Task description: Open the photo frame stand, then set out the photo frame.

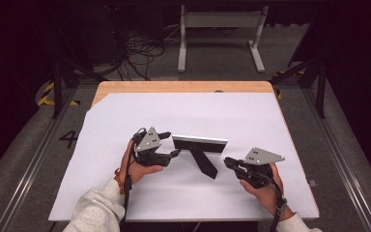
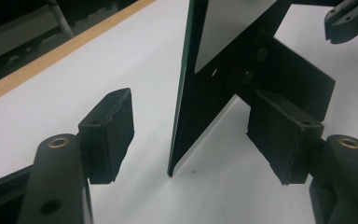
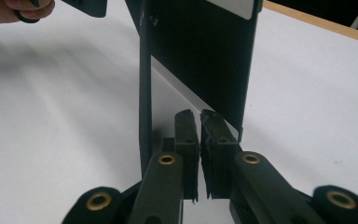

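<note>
Frame front faces away from you, so whatever it holds is hidden; you get just its dark back and the black prop leg. Picture frame (image 1: 200,143) stands upright mid-table on the white sheet (image 1: 188,116), between your two grippers, leg (image 1: 204,163) angled toward you. In the left gripper view its top is cut off by the picture edge; in the right gripper view the top is cut off too.

Writing: a "4" (image 1: 68,138) on the floor left of the table. No label readable on the frame back.

Your left gripper (image 1: 170,153) sits at the frame's left end. In the left gripper view (image 2: 191,135) its jaws stand wide apart with the frame's edge (image 2: 186,88) in the gap, pads (image 2: 109,128) on either side, not touching it as far as you can tell.

Your right gripper (image 1: 228,162) is just right of the leg, near the frame's right end. In the right gripper view (image 3: 199,149) its jaws are together, nothing between them, tips close to the frame's bottom edge (image 3: 200,51); contact is hard to judge.

Far end of the wooden tabletop (image 1: 183,87) shows past the sheet.
</note>
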The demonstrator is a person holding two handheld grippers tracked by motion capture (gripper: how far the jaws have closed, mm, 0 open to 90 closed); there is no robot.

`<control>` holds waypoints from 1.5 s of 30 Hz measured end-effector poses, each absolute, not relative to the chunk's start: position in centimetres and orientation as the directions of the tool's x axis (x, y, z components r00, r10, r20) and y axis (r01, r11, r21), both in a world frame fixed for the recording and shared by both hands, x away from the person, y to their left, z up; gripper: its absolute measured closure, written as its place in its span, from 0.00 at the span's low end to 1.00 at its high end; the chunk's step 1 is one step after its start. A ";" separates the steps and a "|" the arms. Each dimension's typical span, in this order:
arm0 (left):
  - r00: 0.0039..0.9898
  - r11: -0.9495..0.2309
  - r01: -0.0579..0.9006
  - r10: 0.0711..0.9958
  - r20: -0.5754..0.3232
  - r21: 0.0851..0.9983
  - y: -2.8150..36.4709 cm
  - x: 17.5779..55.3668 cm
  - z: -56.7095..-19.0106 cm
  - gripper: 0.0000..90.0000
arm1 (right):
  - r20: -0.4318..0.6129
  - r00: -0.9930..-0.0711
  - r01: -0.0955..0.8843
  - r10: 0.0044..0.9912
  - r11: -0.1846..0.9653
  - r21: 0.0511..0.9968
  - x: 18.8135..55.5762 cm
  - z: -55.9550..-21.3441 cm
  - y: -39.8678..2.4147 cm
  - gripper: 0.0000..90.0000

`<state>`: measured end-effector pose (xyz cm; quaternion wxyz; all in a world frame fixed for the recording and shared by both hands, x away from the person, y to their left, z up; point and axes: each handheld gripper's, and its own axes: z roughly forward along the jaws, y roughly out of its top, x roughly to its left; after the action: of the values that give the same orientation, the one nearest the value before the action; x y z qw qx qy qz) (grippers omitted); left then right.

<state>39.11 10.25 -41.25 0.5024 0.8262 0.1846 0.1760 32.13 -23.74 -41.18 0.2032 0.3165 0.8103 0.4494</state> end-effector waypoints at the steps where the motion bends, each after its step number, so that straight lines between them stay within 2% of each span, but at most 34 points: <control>1: 0.870 -0.430 0.123 0.481 0.111 0.894 10.2 39.2 -41.2 0.36 | -0.045 -0.714 0.331 0.699 0.393 0.858 32.2 -41.2 -23.8 0.96; 15: 0.876 -0.410 0.172 0.480 0.052 0.896 10.2 39.8 -41.3 0.33 | -0.055 -0.698 0.313 0.714 0.373 0.873 32.1 -40.7 -23.9 0.96; 24: 0.883 -0.416 0.176 0.468 0.044 0.892 9.8 40.1 -41.5 0.41 | -0.084 -0.693 0.271 0.716 0.366 0.890 32.1 -40.0 -23.2 0.97; 29: 0.883 -0.419 0.183 0.468 0.038 0.889 9.5 40.4 -41.6 0.40 | -0.100 -0.690 0.256 0.717 0.370 0.893 32.0 -39.6 -22.9 0.97; 36: 0.904 -0.430 0.173 0.426 0.030 0.886 9.4 40.4 -41.7 0.54 | -0.111 -0.674 0.250 0.730 0.367 0.896 32.6 -39.5 -22.3 0.97; 37: 0.907 -0.431 0.167 0.419 0.032 0.887 9.4 40.3 -41.7 0.60 | -0.112 -0.672 0.250 0.732 0.367 0.896 32.7 -39.5 -22.2 0.97; 45: 0.906 -0.442 0.154 0.421 0.052 0.884 10.0 40.0 -41.5 0.72 | -0.121 -0.653 0.248 0.747 0.363 0.898 33.4 -39.6 -22.2 0.98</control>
<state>40.04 9.96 -41.50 0.4997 0.8385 0.1715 0.1334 33.35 -22.17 -39.59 0.2679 0.3186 0.7808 0.4660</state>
